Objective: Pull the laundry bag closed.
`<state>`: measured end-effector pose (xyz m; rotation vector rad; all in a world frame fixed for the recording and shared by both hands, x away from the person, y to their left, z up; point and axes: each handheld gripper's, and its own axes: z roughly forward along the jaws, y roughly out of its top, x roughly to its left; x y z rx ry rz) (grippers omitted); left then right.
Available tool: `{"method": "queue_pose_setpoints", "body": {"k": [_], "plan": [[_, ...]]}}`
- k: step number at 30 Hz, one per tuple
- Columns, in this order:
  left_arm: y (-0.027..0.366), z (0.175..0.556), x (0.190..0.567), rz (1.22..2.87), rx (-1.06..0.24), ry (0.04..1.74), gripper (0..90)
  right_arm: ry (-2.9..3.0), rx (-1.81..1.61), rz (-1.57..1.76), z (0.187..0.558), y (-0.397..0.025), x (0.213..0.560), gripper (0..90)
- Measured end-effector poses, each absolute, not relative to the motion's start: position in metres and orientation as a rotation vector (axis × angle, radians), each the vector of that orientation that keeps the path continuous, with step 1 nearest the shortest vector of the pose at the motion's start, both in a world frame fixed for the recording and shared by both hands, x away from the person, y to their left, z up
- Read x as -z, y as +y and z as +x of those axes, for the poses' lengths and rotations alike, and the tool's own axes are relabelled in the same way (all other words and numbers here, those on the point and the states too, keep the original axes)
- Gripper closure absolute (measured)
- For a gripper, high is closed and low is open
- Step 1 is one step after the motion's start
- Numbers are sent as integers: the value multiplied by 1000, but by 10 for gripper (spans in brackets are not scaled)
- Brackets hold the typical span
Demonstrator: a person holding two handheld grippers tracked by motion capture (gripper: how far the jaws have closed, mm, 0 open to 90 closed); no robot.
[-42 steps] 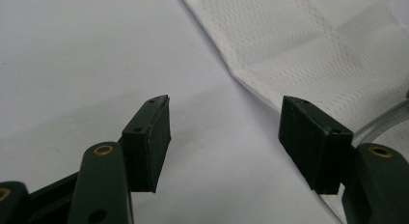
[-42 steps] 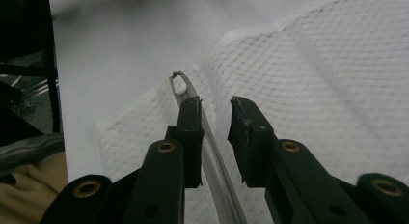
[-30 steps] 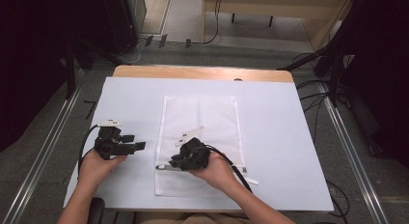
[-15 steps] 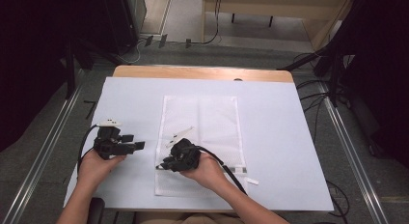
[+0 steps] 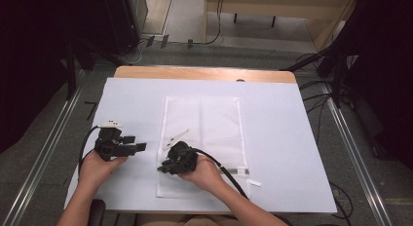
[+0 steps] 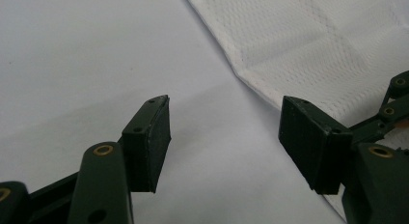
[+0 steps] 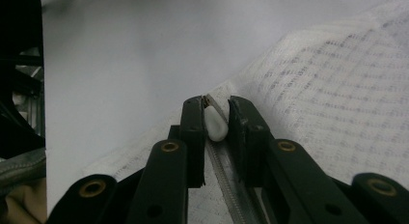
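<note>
A white mesh bag (image 5: 214,123) lies flat in the middle of the white table cover (image 5: 292,138). My right gripper (image 5: 164,168) sits on the bag's near left part. In the right gripper view my right gripper (image 7: 214,113) is shut on the white zipper pull (image 7: 215,126), with the zipper track (image 7: 226,185) running down between the jaws and the mesh (image 7: 328,89) to the right. My left gripper (image 5: 139,143) rests on the cover just left of the bag. In its own view my left gripper (image 6: 224,122) is open, nothing between its pads, facing the bag's edge (image 6: 308,35).
A small white tab (image 5: 255,183) lies by the bag's near right corner, and a white strip (image 5: 178,137) lies on the bag near the right gripper. The wooden table edge (image 5: 204,72) runs along the back. Metal rails (image 5: 44,153) and cables flank the table.
My right gripper has slid a little to the left along the bag's near part. The left gripper has stayed where it was.
</note>
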<state>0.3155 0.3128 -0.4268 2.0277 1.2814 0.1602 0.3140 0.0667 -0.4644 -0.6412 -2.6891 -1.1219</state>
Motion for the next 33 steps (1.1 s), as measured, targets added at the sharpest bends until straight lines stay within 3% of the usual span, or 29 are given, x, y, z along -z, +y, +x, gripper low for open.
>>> {"method": "queue_pose_setpoints", "body": {"k": [5, 33], "plan": [[313, 316, 427, 2029, -164, 1283, 362, -2705, 1120, -614, 312, 68, 463, 829], [313, 310, 424, 2028, -149, 1240, 374, -2736, 1123, -558, 312, 71, 462, 864]]}}
